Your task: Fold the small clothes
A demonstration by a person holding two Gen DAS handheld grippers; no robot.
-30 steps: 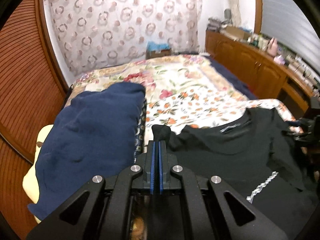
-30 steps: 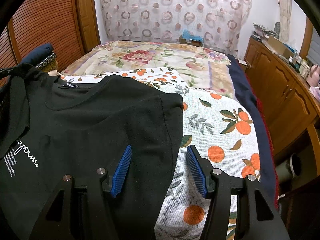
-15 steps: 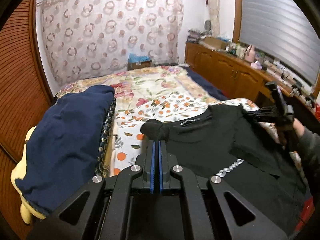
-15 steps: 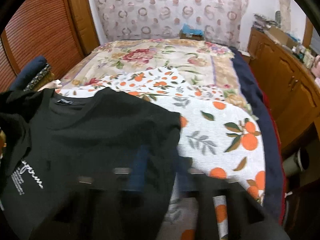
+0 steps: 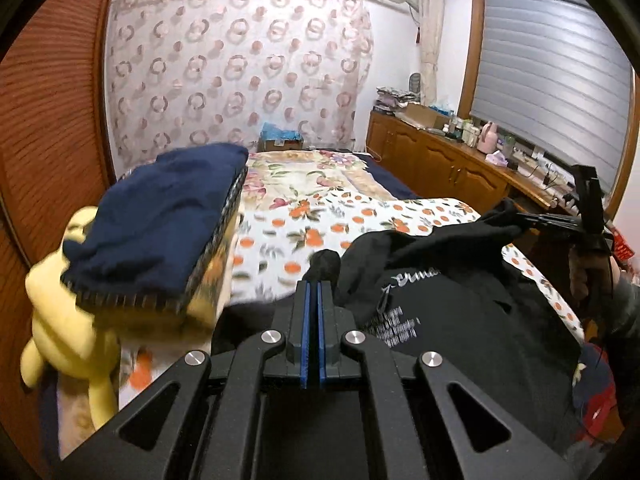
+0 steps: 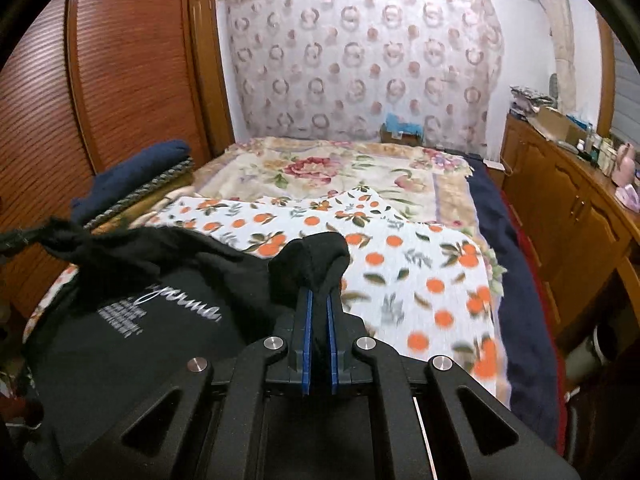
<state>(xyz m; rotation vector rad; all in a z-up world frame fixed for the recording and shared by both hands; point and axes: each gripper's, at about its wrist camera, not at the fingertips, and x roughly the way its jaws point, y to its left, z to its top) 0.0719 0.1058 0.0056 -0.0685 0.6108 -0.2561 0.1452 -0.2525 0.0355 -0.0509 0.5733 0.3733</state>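
A black T-shirt (image 5: 472,320) with white lettering hangs bunched between my two grippers, above the orange-print sheet. My left gripper (image 5: 313,283) is shut on a wad of the shirt's edge. My right gripper (image 6: 318,293) is shut on another fold of the T-shirt (image 6: 168,344), and black cloth bulges above its blue pads. In the left wrist view the right gripper (image 5: 524,220) shows at the far right with a hand (image 5: 584,276) on its grip. In the right wrist view the left gripper (image 6: 20,237) is a dark shape at the left edge.
A stack of folded clothes (image 5: 160,220) with a navy one on top rests at the left on a yellow plush toy (image 5: 68,320). The orange-print sheet (image 6: 420,280) covers the near bed, over a floral blanket (image 6: 320,168). Wooden cabinets (image 6: 568,216) line the right, a wardrobe (image 6: 100,100) the left.
My right gripper's jaws have shut on the shirt's sleeve edge. Both grippers have drawn back and the shirt has come up off the sheet, bunching between them.
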